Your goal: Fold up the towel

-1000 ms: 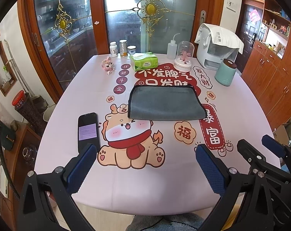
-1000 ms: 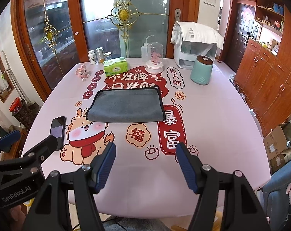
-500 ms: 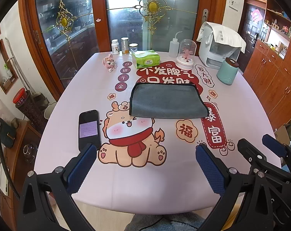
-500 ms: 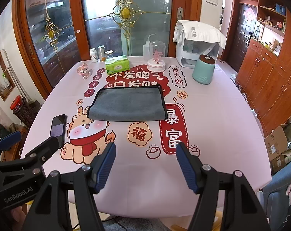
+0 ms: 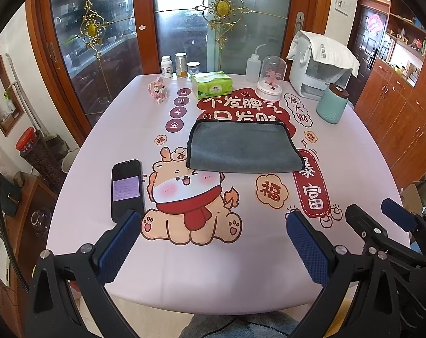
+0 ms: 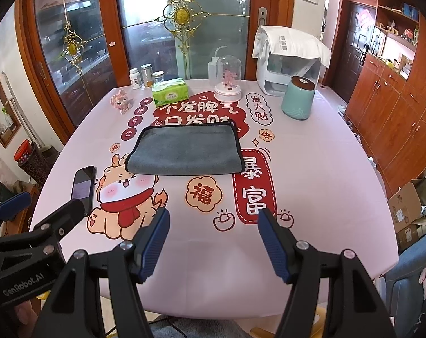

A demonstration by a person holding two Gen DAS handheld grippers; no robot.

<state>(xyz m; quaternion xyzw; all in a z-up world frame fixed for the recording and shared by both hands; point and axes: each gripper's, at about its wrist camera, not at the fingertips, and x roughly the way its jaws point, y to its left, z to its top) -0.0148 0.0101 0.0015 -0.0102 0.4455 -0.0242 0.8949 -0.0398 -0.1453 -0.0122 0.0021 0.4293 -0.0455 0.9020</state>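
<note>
A grey towel [image 5: 242, 148] with a black hem lies folded flat in the middle of the table; it also shows in the right wrist view [image 6: 186, 149]. My left gripper [image 5: 213, 246] is open and empty above the table's near edge, well short of the towel. My right gripper [image 6: 213, 243] is open and empty, also at the near edge. The right gripper's fingers [image 5: 396, 217] show at the right of the left wrist view, and the left gripper's body [image 6: 30, 225] shows at the left of the right wrist view.
The pink printed tablecloth [image 5: 201, 264] covers the table. A black phone [image 5: 127, 188] lies near left. At the far side stand a green tissue pack [image 5: 211, 84], pill bottles [image 5: 166, 66], a pink figurine [image 5: 158, 90], a glass dome [image 5: 272, 80], a teal canister [image 5: 331, 104] and a white appliance [image 5: 318, 64].
Both grippers have drawn back and risen slightly, so the table and towel appear a little lower in view. The towel has not moved. Both grippers stay open.
</note>
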